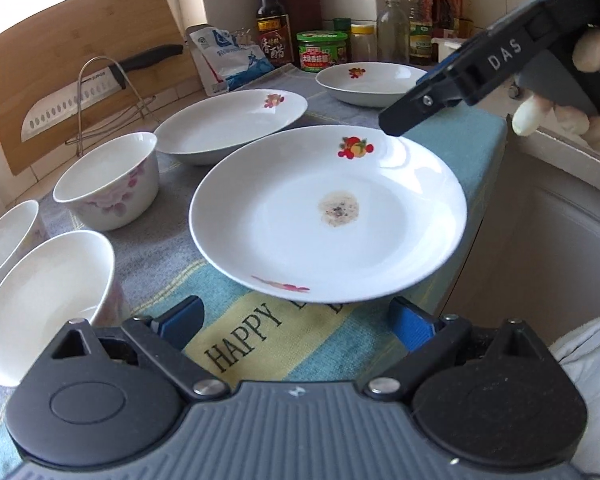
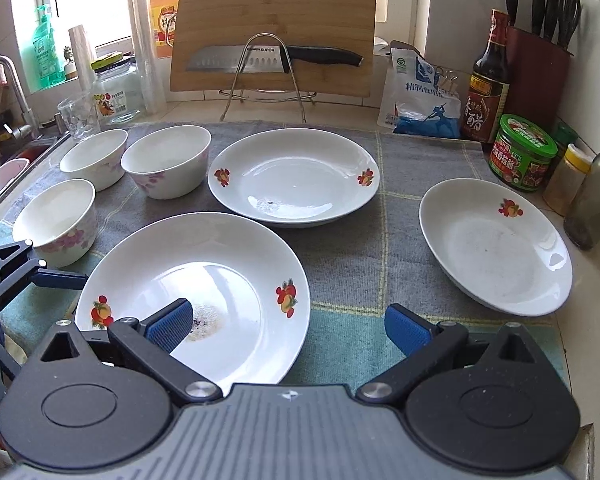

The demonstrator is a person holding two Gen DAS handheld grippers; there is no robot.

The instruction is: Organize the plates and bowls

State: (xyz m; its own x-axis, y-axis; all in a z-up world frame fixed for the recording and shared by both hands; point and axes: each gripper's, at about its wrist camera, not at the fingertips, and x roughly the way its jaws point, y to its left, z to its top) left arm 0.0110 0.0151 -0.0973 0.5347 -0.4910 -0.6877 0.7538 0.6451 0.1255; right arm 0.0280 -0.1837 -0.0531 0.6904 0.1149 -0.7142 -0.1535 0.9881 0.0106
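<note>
Both grippers, left (image 1: 296,322) and right (image 2: 288,326), gape wide and hold nothing. The stained plate (image 2: 204,280) lies ahead between both jaws, overhanging the towel (image 1: 236,344). A careless pinch on its rim could tip it, or knock the bowl (image 1: 40,300) left of the left jaws.

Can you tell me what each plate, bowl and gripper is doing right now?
Near plate: upright, brown stain in middle.
Middle plate: upright, tiny dark speck.
Far right plate: upright, faint residue.
Three bowls: upright, separate, not stacked.
Left gripper: open, holding nothing.
Right gripper: open, over near plate.
Knife: resting on wire rack.
</note>
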